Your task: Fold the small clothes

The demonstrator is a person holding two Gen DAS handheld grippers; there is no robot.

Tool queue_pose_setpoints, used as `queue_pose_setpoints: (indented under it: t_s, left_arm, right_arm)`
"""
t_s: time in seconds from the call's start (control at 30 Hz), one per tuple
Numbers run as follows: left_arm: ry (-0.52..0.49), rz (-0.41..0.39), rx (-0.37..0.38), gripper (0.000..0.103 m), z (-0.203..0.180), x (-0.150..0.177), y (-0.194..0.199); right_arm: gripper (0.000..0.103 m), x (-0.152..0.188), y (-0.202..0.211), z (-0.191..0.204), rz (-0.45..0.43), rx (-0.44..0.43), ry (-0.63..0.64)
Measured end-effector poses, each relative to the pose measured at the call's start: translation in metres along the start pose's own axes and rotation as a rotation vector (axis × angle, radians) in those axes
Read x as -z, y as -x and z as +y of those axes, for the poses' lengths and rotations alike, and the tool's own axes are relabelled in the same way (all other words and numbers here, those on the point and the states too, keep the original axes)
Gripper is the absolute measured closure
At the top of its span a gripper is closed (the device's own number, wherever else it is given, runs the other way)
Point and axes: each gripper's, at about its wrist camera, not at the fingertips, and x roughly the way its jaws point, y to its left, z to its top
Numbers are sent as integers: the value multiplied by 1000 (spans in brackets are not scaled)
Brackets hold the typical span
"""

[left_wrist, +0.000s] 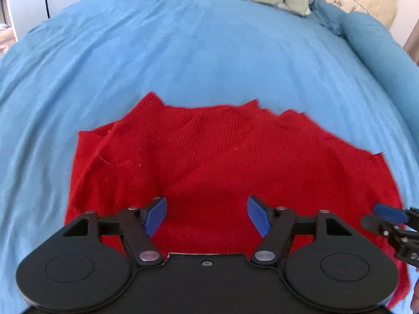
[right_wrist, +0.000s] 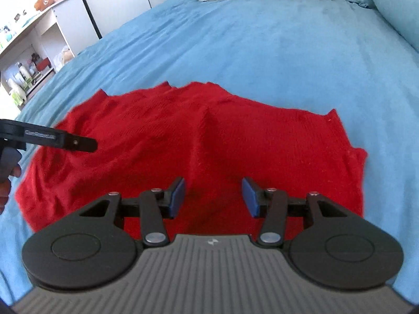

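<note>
A red knitted garment (left_wrist: pixel 209 162) is lying spread, slightly rumpled, on a blue bed cover (left_wrist: pixel 183 52). The left gripper (left_wrist: pixel 207 216) and right gripper (right_wrist: pixel 213 197) are both hovering over its near part, jaws apart, holding nothing. To fold it well, each gripper would probably need to pinch one near corner, taking every layer, then lift and carry both evenly toward the far edge so the raised ridge in the middle is smoothed. Small raised lettering is showing on the left gripper's side, too blurred to read.
</note>
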Motion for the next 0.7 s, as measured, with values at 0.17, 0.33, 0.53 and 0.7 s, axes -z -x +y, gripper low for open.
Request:
queue_pose_setpoints:
  t_s: [0.17, 0.33, 0.53, 0.7]
  left_arm:
    - [70, -19, 19, 8, -14, 25, 50]
    - [54, 36, -48, 7, -27, 59, 67]
    - [98, 45, -99, 7, -21, 76, 53]
    - [123, 1, -97, 7, -19, 64, 35]
  right_arm:
    - [11, 12, 73, -9, -45, 37, -186]
    - [4, 65, 121, -4, 18, 98, -386]
    - [6, 131, 126, -10, 15, 156, -650]
    - [14, 140, 100, -29, -46, 165, -761]
